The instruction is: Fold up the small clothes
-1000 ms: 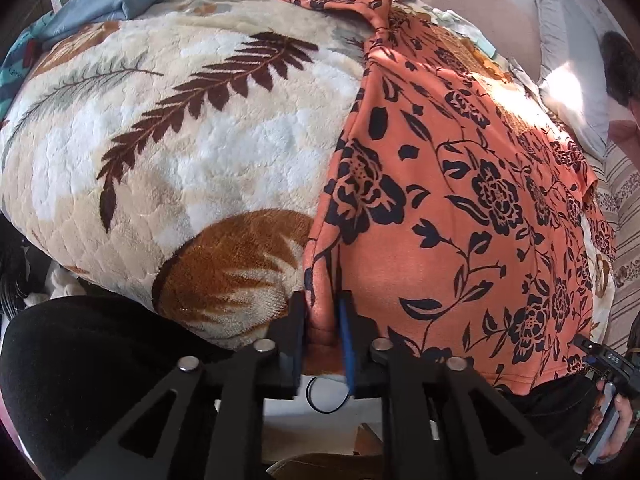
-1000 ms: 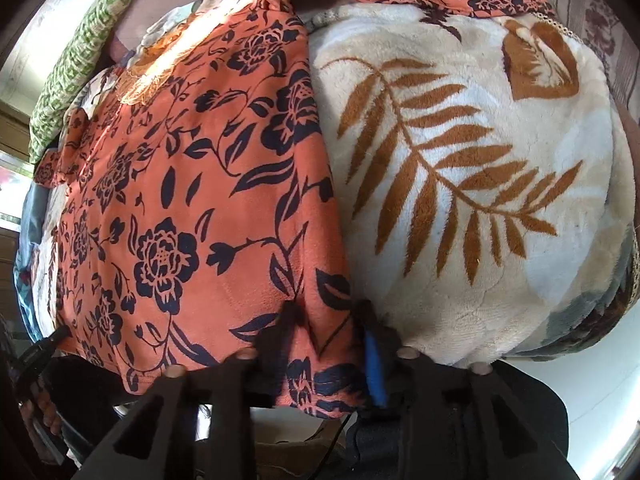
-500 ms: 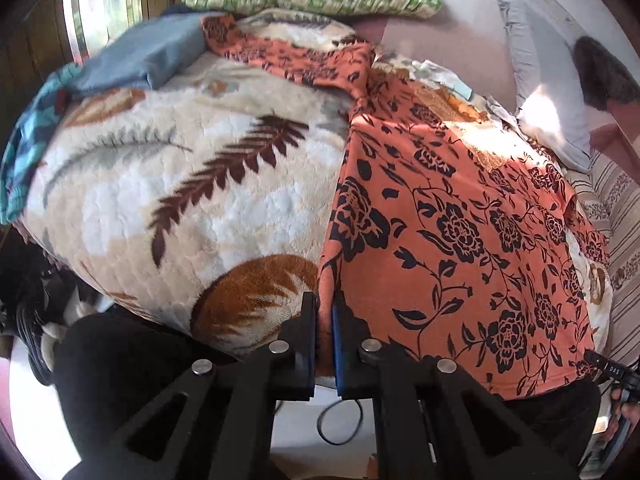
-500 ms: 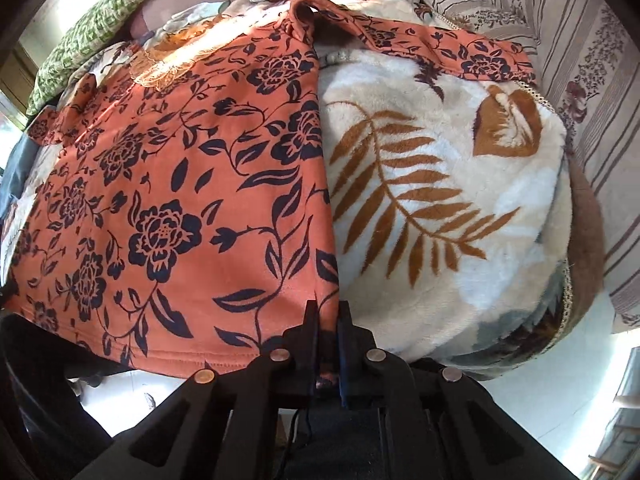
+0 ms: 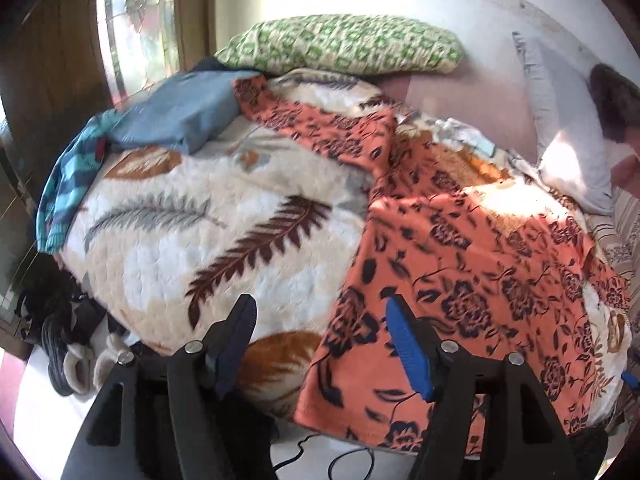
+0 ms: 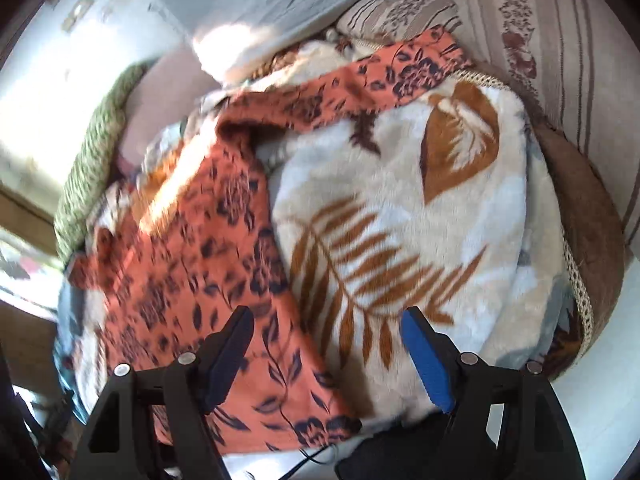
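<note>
Left tongs (image 5: 320,316) and right tongs (image 6: 326,328), black angular frames, silver screws, blue ribbed pads

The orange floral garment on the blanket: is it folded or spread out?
Spread out: the orange floral garment lies flat on the leaf-print blanket, one sleeve extended.

Under me a bed (image 5: 460,96). A cream leaf-print blanket (image 5: 224,216) covers it. On the blanket: an orange flowered top (image 5: 472,264) spread flat, blue clothes (image 5: 176,116) at the far corner, a green pillow (image 5: 340,48) behind.

Bright window sunlight, blown highlights, motion blur, fisheye-warped edges.
</note>
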Motion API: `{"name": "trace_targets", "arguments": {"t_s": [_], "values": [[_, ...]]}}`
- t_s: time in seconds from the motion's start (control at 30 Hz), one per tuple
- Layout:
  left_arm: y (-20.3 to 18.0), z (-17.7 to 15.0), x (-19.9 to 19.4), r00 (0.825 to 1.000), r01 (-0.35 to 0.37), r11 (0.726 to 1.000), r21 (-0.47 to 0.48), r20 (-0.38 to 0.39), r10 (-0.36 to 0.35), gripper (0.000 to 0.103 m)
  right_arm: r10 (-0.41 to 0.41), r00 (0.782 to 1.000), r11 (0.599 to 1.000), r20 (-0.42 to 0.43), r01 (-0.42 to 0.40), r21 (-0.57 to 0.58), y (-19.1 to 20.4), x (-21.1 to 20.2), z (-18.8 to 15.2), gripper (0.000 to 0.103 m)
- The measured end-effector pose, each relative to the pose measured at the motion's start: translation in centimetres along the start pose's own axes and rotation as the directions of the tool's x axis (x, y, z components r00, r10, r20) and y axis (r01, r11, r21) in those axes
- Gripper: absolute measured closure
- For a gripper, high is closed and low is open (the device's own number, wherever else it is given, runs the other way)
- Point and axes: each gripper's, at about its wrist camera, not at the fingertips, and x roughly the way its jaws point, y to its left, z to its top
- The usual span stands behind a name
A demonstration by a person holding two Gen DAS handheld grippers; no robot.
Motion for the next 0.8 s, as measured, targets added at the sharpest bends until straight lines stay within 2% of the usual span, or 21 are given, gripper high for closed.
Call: {"name": "trace_targets", "arguments": {"t_s": [0.1, 0.13, 0.23, 0.37, 0.47, 0.53, 0.63, 0.7, 0.77, 0.8], "values": [[-3.4, 0.9, 1.5, 0.996, 0.085, 0.993, 0.077, -0.015, -0.084, 0.033, 0.065, 0.992, 0.985, 0.104, -0.081, 0.154, -0.8, 1.2, 4.9, 0.024], [-4.5, 0.9, 2.2, 0.994, 0.109, 0.989, 0.096, -0.026, -0.107, 0.033, 0.093, 0.987, 0.969, 0.128, -0.119, 0.217, -1.4, 3.0, 7.3, 0.025], [-7.1, 0.2, 4.3, 0.986, 0.156, 0.978, 0.137, -0.072, -0.148, 0.033, 0.154, 0.967, 0.894, 0.201, -0.223, 0.388, -4.9, 4.5, 11.1, 0.026], [-8.7, -0.8, 6.0, 0.985, 0.158, 0.971, 0.18, -0.104, -0.141, 0.033, 0.13, 0.96, 0.839, 0.248, -0.24, 0.488, -8.1, 7.7, 15.5, 0.037], [-8.7, -0.6, 6.9, 0.986, 0.141, 0.973, 0.183, -0.109, -0.123, 0.033, 0.099, 0.959, 0.8, 0.265, -0.235, 0.551, -10.1, 9.7, 17.4, 0.038], [-8.5, -0.2, 7.4, 0.986, 0.148, 0.975, 0.167, -0.102, -0.132, 0.033, 0.079, 0.962, 0.798, 0.26, -0.217, 0.563, -10.7, 11.0, 18.4, 0.039], [-8.8, 0.2, 8.6, 0.985, 0.144, 0.973, 0.178, -0.117, -0.124, 0.033, 0.077, 0.956, 0.809, 0.281, -0.225, 0.542, -10.7, 12.2, 19.7, 0.048], [-9.1, 0.4, 9.3, 0.986, 0.14, 0.97, 0.197, -0.119, -0.118, 0.033, 0.034, 0.962, 0.825, 0.271, -0.18, 0.535, -10.6, 12.8, 20.4, 0.062], [-9.1, 0.5, 9.7, 0.988, 0.136, 0.969, 0.208, -0.103, -0.116, 0.033, -0.045, 0.972, 0.84, 0.232, -0.089, 0.536, -10.7, 13.7, 20.8, 0.083], [-9.0, 0.6, 9.9, 0.989, 0.132, 0.968, 0.211, -0.095, -0.114, 0.033, -0.073, 0.974, 0.846, 0.214, -0.053, 0.531, -10.6, 14.1, 21.1, 0.085]]}}
